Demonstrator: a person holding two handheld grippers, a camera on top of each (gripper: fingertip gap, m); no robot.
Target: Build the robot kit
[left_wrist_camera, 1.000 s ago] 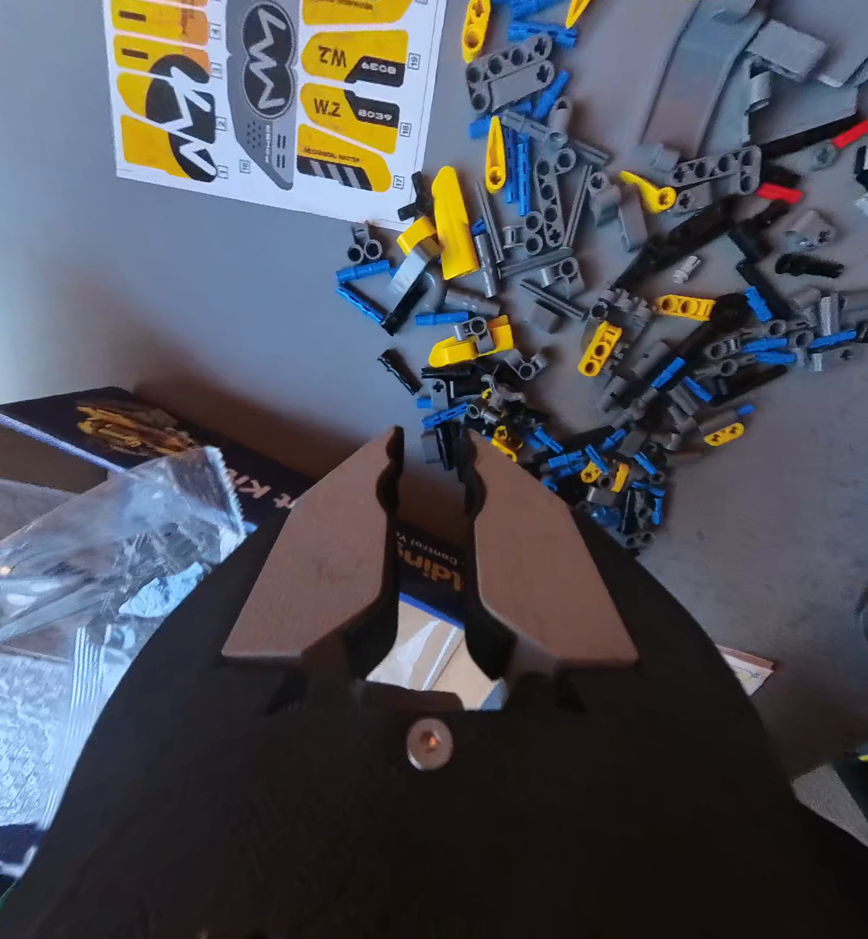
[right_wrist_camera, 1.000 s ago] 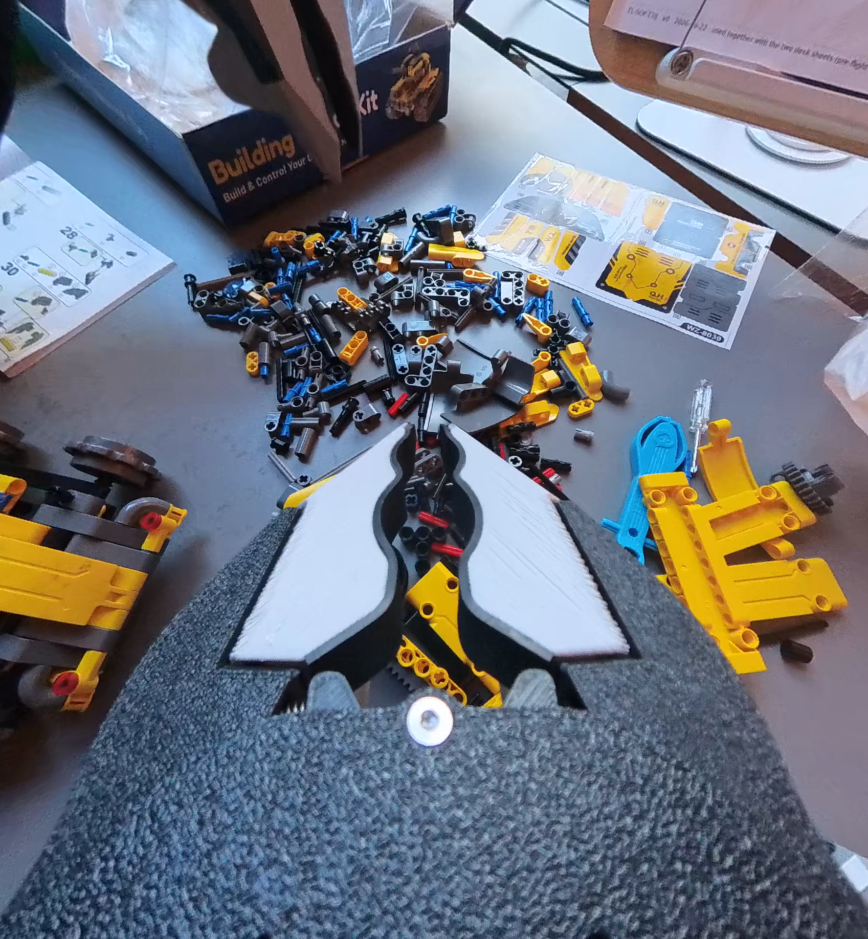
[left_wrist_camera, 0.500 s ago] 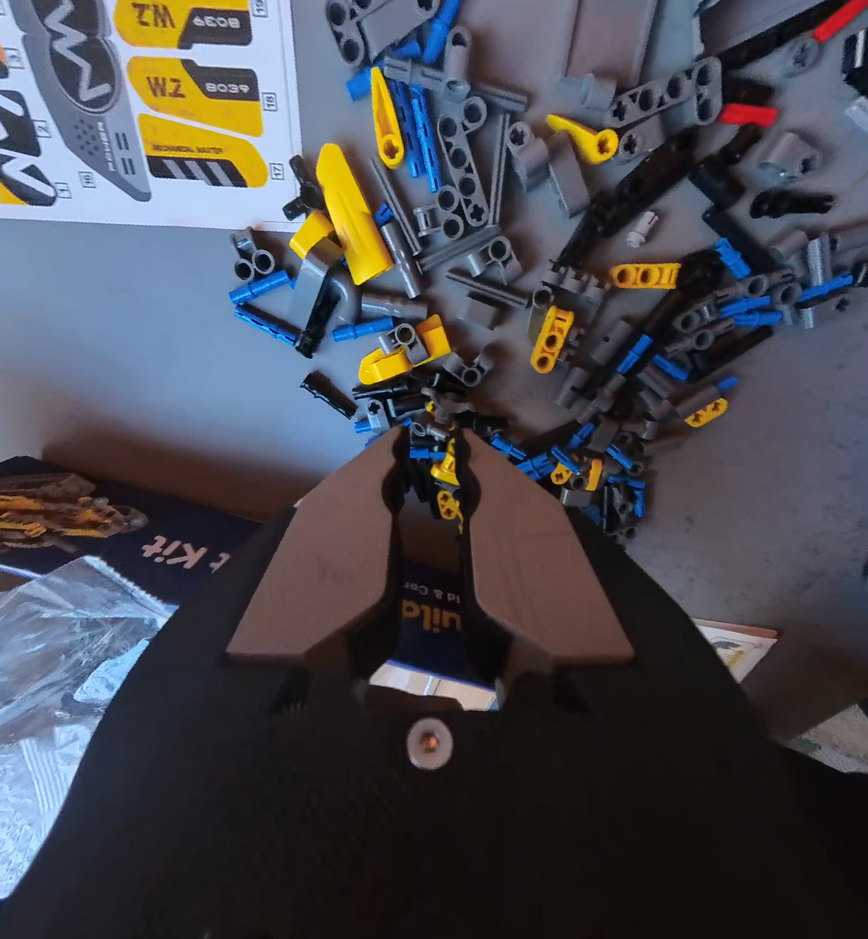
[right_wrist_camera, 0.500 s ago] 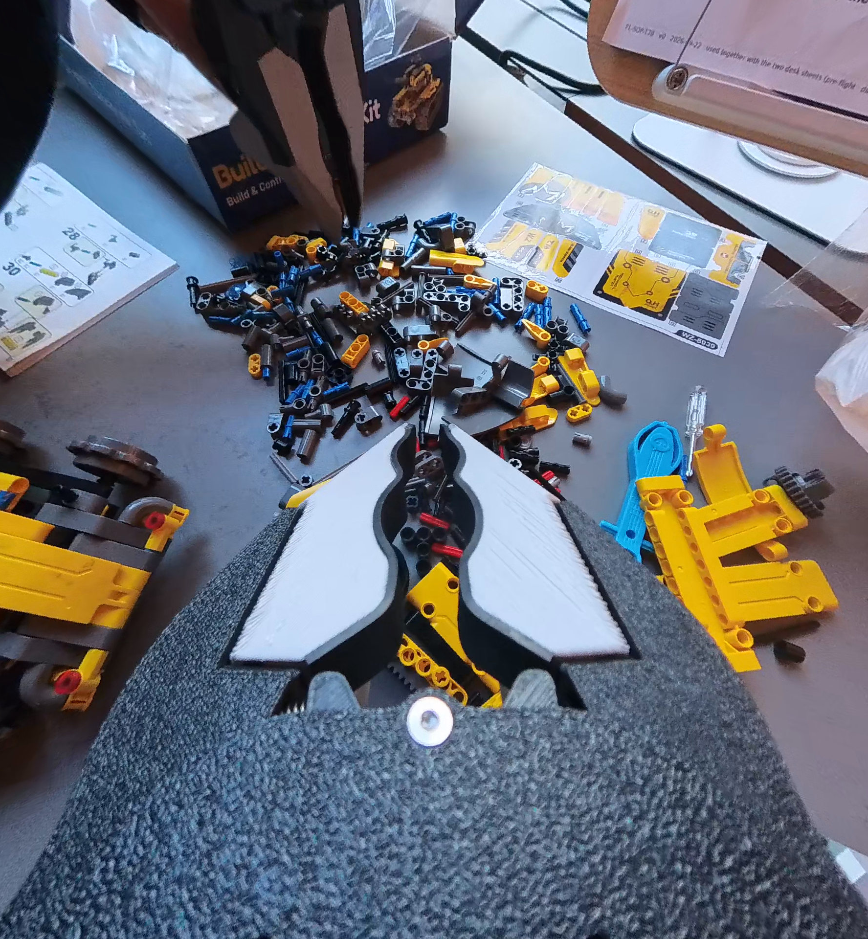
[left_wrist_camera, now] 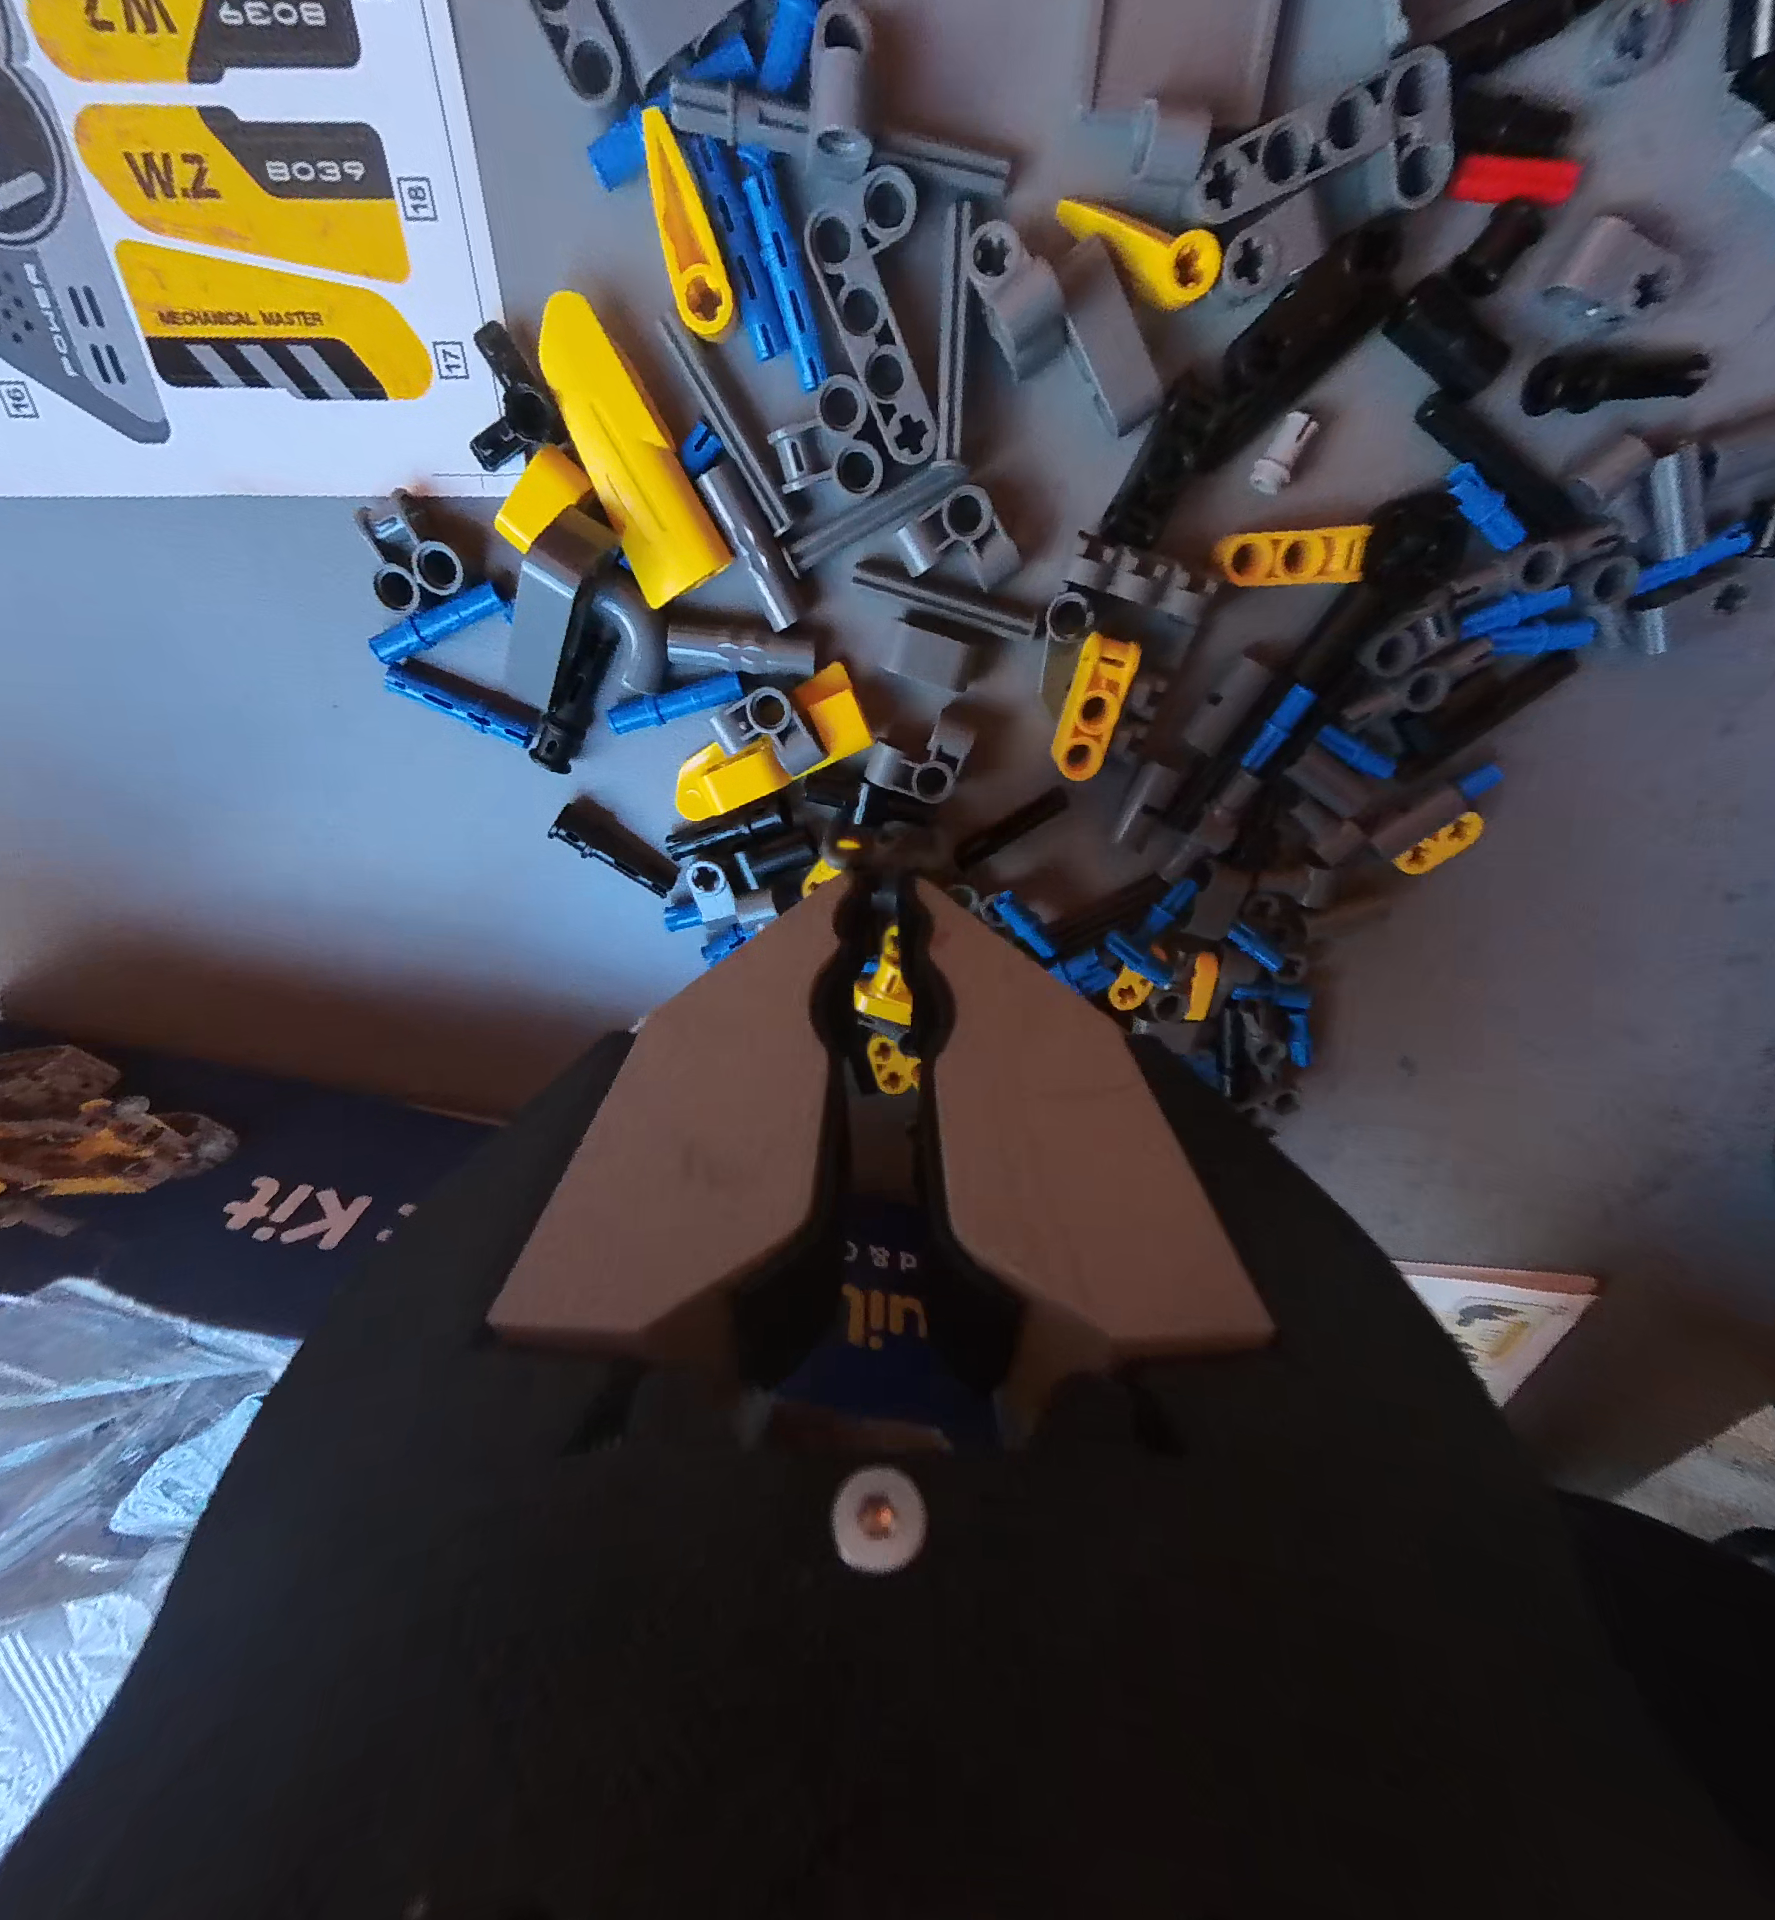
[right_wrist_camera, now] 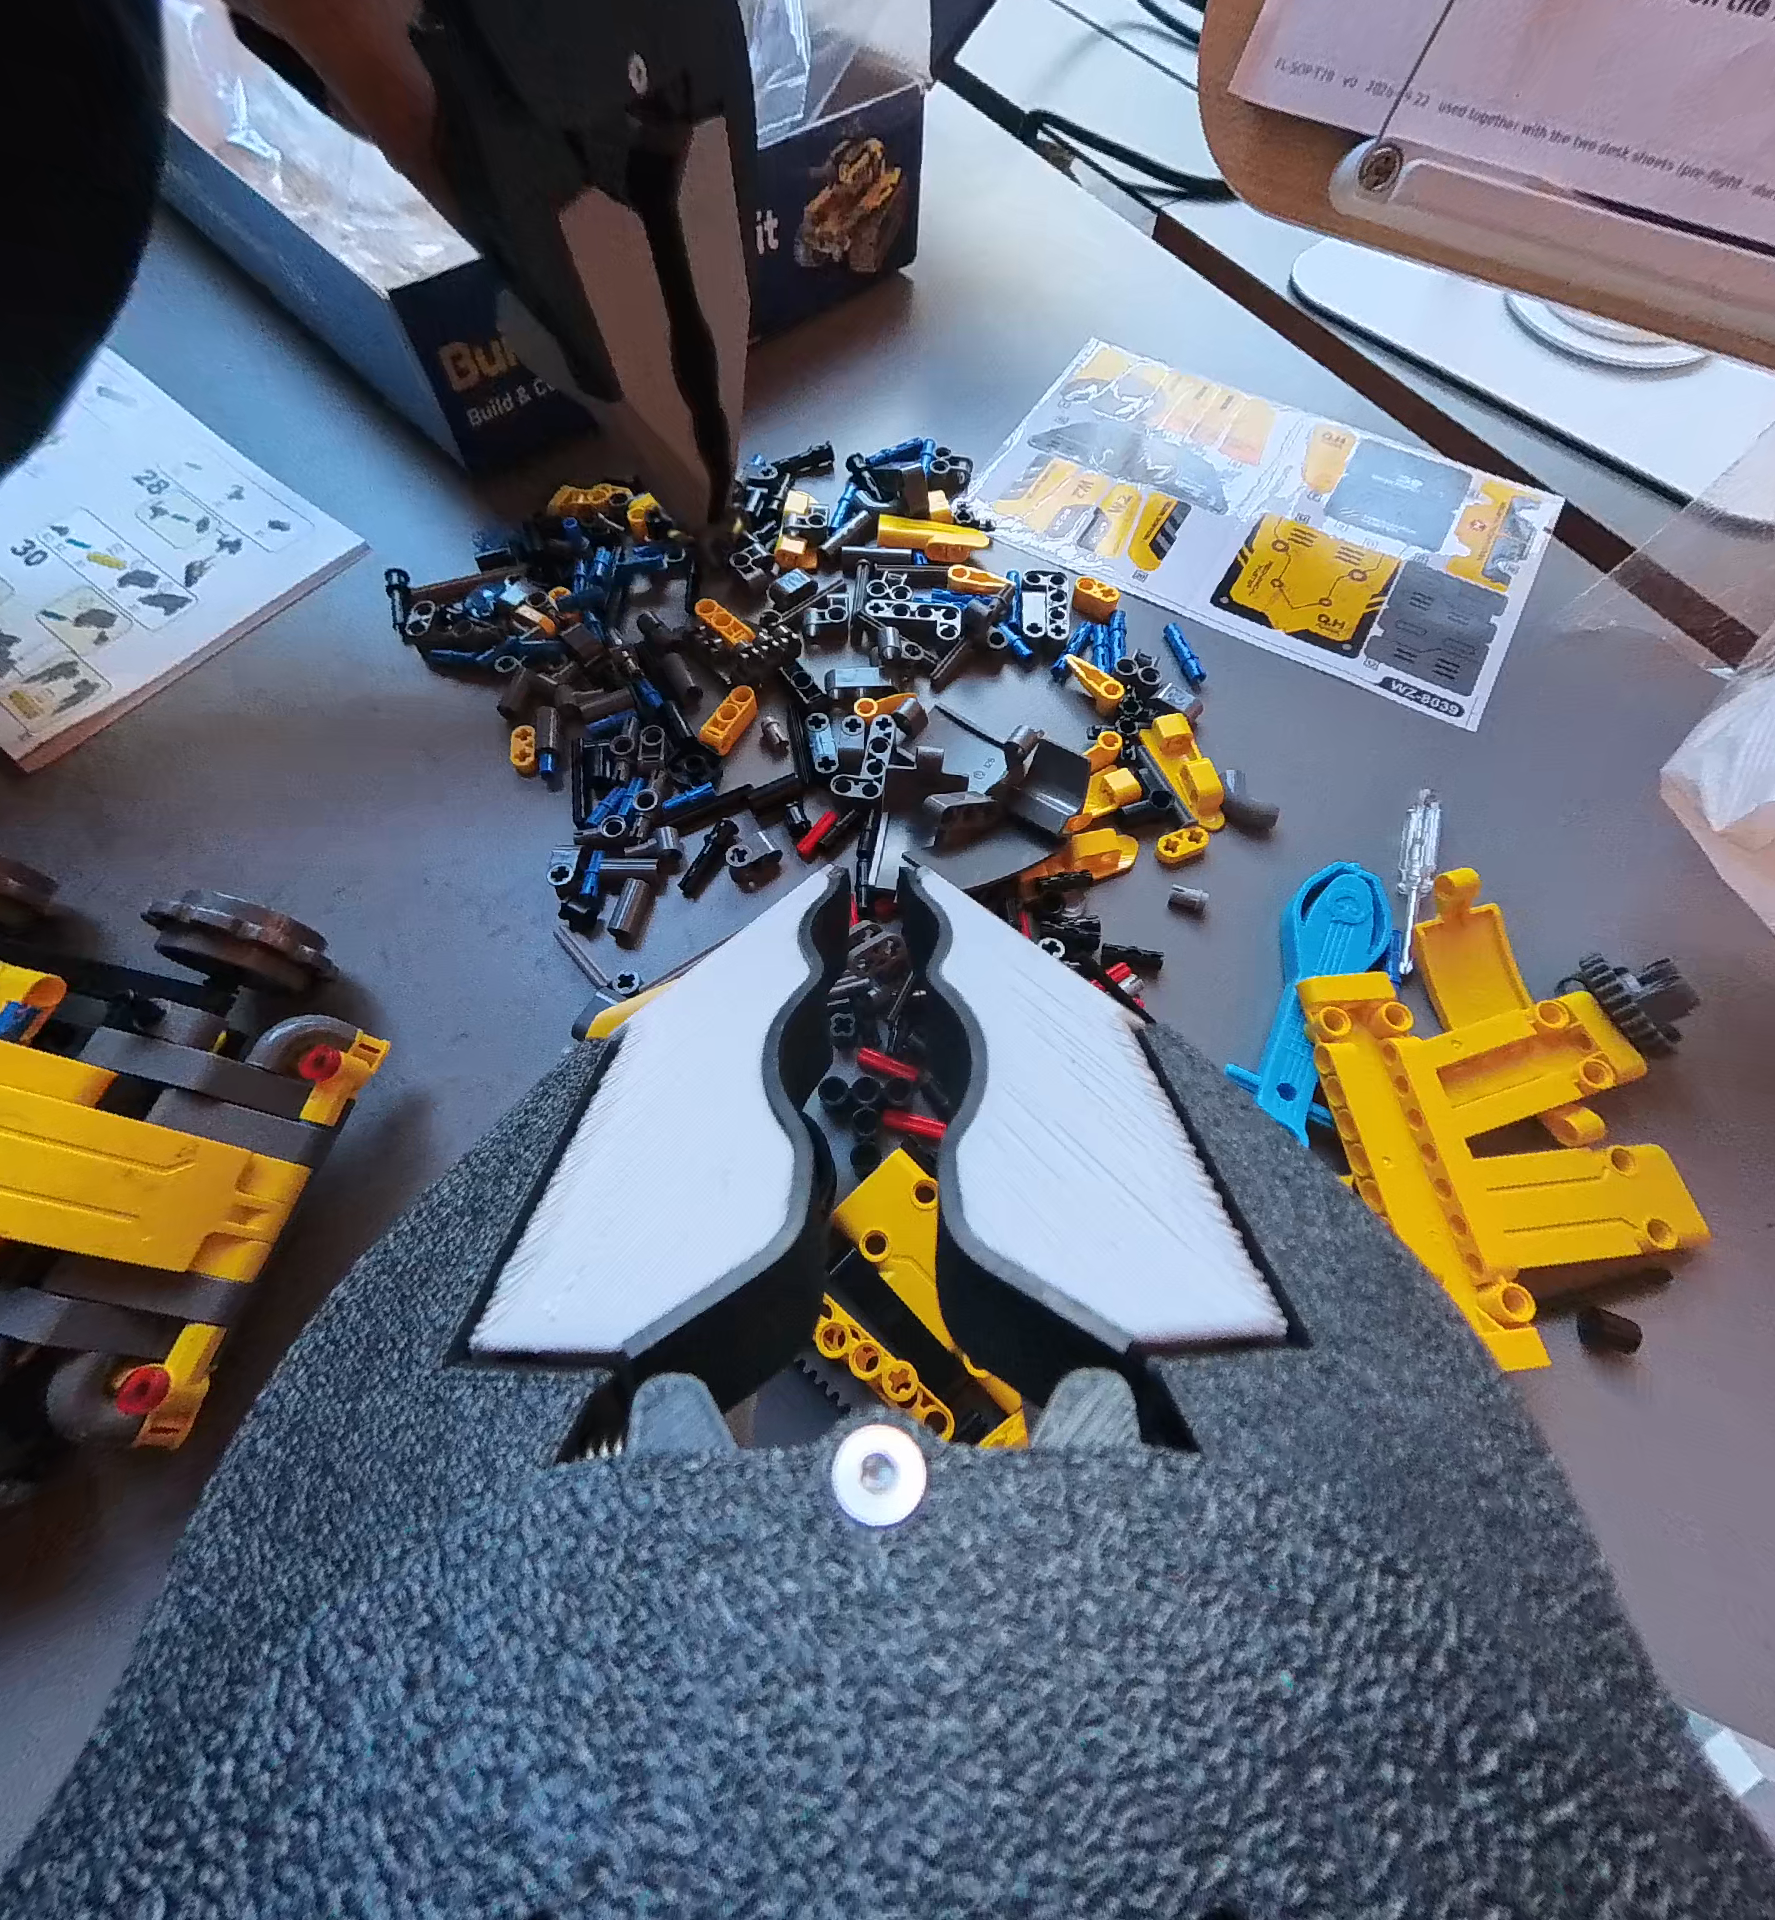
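A pile of small black, grey, blue and yellow building pieces [left_wrist_camera: 966, 582] lies on the grey table, and it also shows in the right wrist view [right_wrist_camera: 758, 707]. My left gripper [left_wrist_camera: 878, 894] is down at the near edge of the pile, its jaws closed to a thin slit on a small black piece [left_wrist_camera: 862, 847]. The right wrist view shows it from outside [right_wrist_camera: 708, 507], with its tips in the pile's far edge. My right gripper [right_wrist_camera: 875, 878] hovers over the pile's other side, its jaws a narrow gap apart and holding nothing. A yellow beam [right_wrist_camera: 883, 1216] lies below it.
A sticker sheet [left_wrist_camera: 187, 260] lies beside the pile. A dark kit box [right_wrist_camera: 426, 343] with plastic bags [left_wrist_camera: 52, 1507] stands behind the left gripper. An instruction booklet [right_wrist_camera: 114, 561], a part-built yellow vehicle [right_wrist_camera: 83, 1143], a yellow frame [right_wrist_camera: 1485, 1143] and a blue tool [right_wrist_camera: 1330, 956] surround the pile. The left gripper is farther from the part-built yellow vehicle [right_wrist_camera: 83, 1143], some 25 cm, than the right, some 15 cm.
My left gripper has moved forward from over the box down to the pile's edge and its jaws have closed. My right gripper has barely moved.
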